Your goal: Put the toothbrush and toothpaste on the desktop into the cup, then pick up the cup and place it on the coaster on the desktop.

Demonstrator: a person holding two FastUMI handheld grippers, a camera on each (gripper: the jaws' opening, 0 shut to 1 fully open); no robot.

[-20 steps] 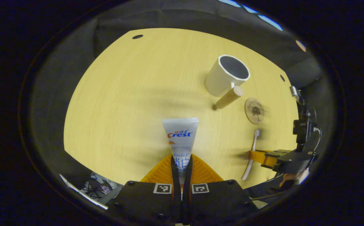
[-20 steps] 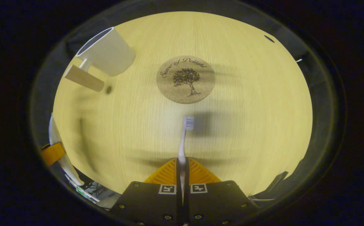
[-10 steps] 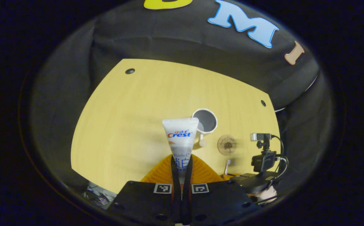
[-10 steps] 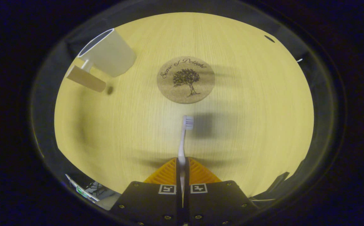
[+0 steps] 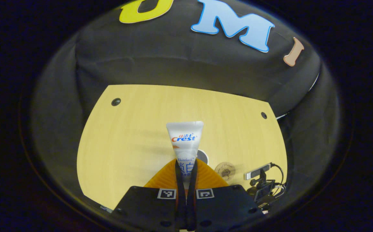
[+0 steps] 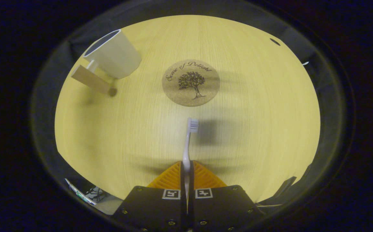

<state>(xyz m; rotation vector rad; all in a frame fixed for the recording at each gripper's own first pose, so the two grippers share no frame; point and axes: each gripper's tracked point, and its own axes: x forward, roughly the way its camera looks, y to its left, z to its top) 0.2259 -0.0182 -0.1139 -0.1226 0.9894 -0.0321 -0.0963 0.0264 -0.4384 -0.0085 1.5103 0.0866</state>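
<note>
Your pale wood desktop (image 6: 254, 129) sits against the black cloth wall (image 5: 173, 67). Your left gripper (image 5: 186, 167) is clamped on the toothpaste (image 5: 185, 141), crimped end pointing forward. Your right gripper (image 6: 186, 169) pinches the toothbrush (image 6: 188, 141), bristles ahead toward the coaster (image 6: 191, 82); the cup (image 6: 114, 58) stands far forward-left.

We are seeing the white toothpaste tube (image 5: 185, 141) standing crimp-up above the desktop, the white toothbrush (image 6: 188, 141) pointing bristles toward the round cork coaster (image 6: 191, 82), and the white wooden-handled cup (image 6: 114, 58) sitting upright beyond.
</note>
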